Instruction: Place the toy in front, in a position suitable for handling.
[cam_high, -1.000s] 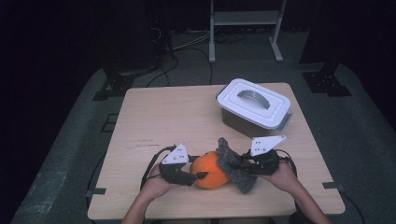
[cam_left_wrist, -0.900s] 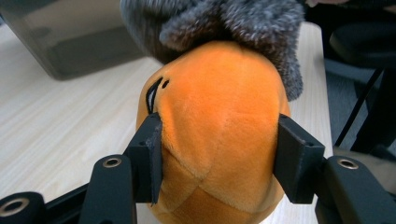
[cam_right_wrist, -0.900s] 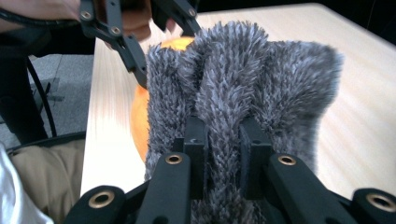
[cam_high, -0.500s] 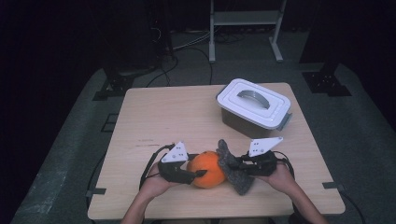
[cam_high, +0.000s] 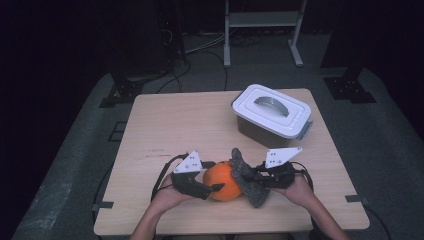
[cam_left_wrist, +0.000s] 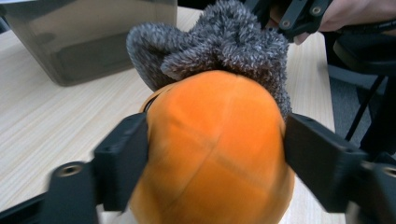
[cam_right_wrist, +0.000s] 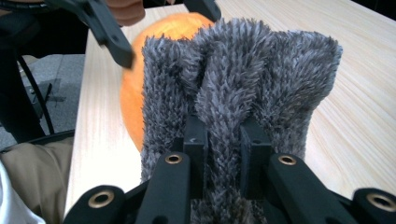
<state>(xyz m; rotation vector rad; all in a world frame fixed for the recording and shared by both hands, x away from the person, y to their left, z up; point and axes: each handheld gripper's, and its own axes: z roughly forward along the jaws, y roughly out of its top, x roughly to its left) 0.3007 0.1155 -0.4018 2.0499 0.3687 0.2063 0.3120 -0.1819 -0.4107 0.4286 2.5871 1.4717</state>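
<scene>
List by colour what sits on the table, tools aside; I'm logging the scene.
Orange: 1, the orange plush ball
Grey: 1, the grey fuzzy cloth
White-lidded: 1, the storage box
Total: 3

The ball (cam_high: 224, 180) lies on the tabletop (cam_high: 170, 125) near its front edge, with the left gripper (cam_high: 212, 181) at its left side and the sock (cam_high: 248, 176) touching its right side. The right gripper (cam_high: 256, 176) sits right of the sock. The lidded box (cam_high: 272, 114) stands behind them, toward the right rear.
</scene>
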